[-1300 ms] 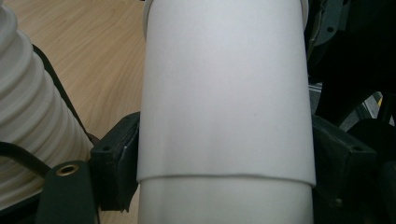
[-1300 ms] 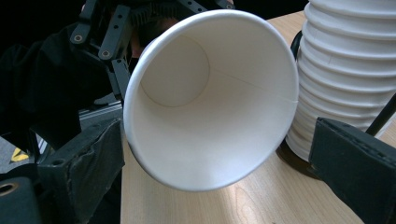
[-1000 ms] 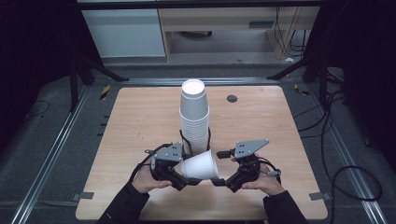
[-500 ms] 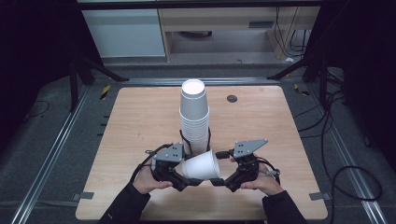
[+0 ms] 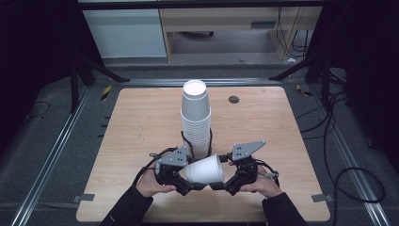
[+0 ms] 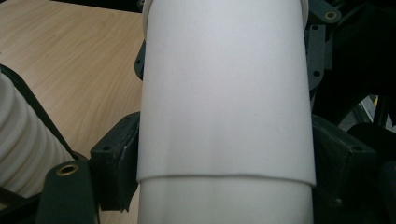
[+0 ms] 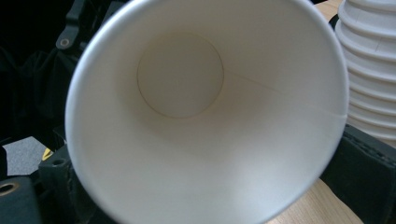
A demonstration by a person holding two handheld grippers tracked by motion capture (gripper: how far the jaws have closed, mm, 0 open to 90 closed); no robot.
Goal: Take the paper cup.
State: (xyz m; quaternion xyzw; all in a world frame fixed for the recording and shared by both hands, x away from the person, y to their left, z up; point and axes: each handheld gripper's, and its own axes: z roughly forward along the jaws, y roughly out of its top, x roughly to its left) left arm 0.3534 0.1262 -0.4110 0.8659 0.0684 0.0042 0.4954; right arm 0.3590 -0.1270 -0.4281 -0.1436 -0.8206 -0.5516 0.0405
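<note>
- Left gripper (image 5: 188,181), at the bench's (image 5: 141,117) 6 o'clock edge, clamps the narrow base end of a white paper cup (image 5: 203,169) lying sideways.
- Right gripper (image 5: 226,181) meets the cup's open rim; I cannot tell whether it grips.
- Tall stack of paper cups (image 5: 195,117) stands just beyond, toward 12 o'clock.
- Risk, as I judge it: squeezing could crush the thin wall, or a swing could topple the stack.

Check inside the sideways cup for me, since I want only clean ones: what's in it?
Nothing: the cup shows a bare white wall, seam and round bottom. The wall strip just inside the near rim is out of sight.
</note>
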